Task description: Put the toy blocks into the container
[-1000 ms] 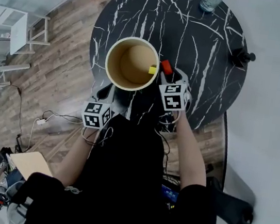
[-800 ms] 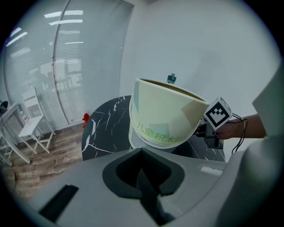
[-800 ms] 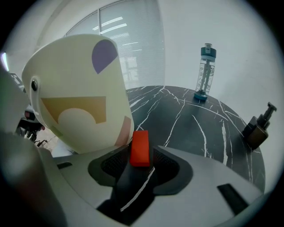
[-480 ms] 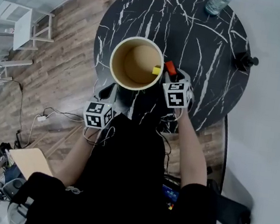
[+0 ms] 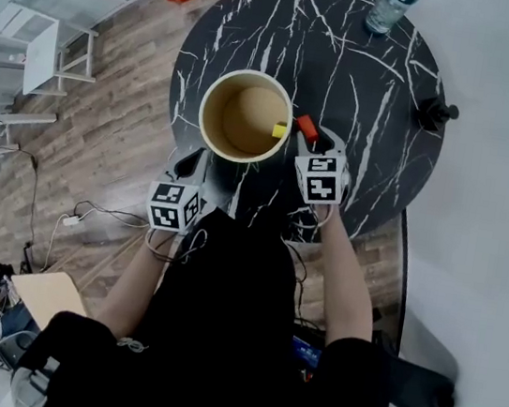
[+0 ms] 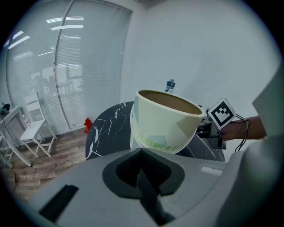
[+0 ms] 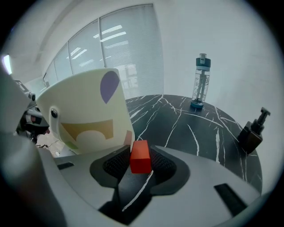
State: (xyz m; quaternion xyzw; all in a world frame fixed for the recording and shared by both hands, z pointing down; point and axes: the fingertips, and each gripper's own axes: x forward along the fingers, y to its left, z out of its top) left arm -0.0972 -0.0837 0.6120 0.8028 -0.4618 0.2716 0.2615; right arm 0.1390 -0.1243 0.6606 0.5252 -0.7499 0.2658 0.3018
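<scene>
Carrying red block (image 7: 140,156) in right gripper (image 7: 141,167): just been closing the jaws, now pinched on both long sides of it, held apart only by block width. Holding it off the table (image 5: 352,61), just right of the container (image 5: 202,110) rim, centre of head view. Left gripper (image 6: 143,173) closed on nothing, parked just lower left of the container in head view, touching or not: can't tell.

To do it well:
- Raise a little more so as to clear the rim, no clipping the wall; probably a light paper tub, likely to slide or tip
- Shift left in head view until squarely over the opening, not just over the lip
- Keep the pinch firm until there; smooth hard sides, could slip
- Then open wide and drop from low, to avoid bounce-out
- Steady the tub with left gripper if it wobbles
- Aim away from yellow block (image 5: 279,130) already lying against the inside right wall

Look of block: small rectangular brick, plain bright red, crisp edges, matte, rigid, wood or plastic by guess. Standing on end between the pads, top end poking past the jaw tips.

Look of container: large cream tub, tan inside, flaring toward the top, green print low on the wall, upright and open
</scene>
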